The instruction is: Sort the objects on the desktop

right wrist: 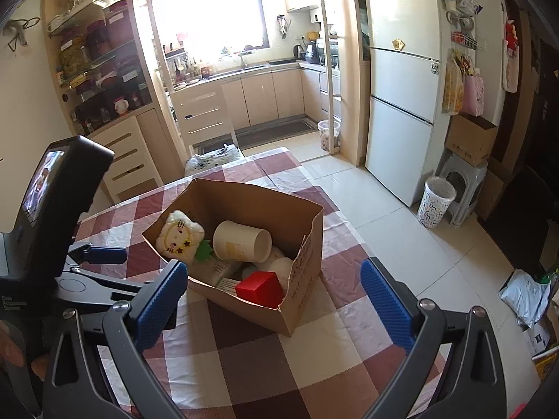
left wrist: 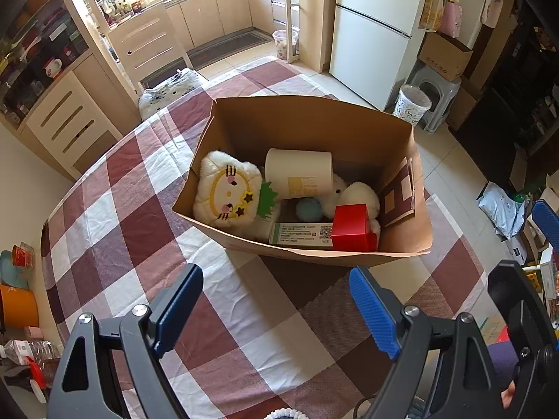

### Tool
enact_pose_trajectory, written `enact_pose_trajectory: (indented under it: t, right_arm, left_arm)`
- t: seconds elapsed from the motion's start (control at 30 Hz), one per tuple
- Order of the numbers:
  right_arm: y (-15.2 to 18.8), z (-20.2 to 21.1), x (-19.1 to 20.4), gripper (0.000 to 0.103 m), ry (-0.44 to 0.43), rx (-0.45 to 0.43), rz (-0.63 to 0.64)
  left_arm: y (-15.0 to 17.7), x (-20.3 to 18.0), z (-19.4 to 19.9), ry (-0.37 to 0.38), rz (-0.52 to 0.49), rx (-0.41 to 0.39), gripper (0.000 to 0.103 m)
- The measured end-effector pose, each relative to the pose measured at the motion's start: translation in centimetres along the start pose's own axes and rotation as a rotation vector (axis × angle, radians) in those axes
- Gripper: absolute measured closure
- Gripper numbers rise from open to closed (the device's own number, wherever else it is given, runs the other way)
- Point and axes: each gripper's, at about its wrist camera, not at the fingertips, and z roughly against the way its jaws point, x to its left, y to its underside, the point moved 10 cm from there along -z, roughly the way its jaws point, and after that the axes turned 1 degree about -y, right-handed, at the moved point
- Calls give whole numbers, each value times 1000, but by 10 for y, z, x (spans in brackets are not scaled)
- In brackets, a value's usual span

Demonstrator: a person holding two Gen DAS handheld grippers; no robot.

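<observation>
While box (left wrist: 300,122) sits ahead — left gripper (left wrist: 276,310) wide | right gripper (right wrist: 272,303) wide, empty

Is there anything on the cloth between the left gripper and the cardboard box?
Nothing visible. The left gripper, jaws open and empty, faces bare checked tablecloth right up to the cardboard box. The box top is open, so its contents are reachable from above.

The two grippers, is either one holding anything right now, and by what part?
Nothing is held. The left gripper and the right gripper both stand open and empty above the checked tablecloth, short of the brown cardboard box.
</observation>
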Motion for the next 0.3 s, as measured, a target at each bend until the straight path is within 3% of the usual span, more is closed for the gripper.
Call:
enact_pose_trajectory:
  t: [0.3]
  right_arm:
    - [2, -2, 1, 2, -1, 6, -3]
  left_arm:
    - [0, 1, 0, -14, -7, -11, 15]
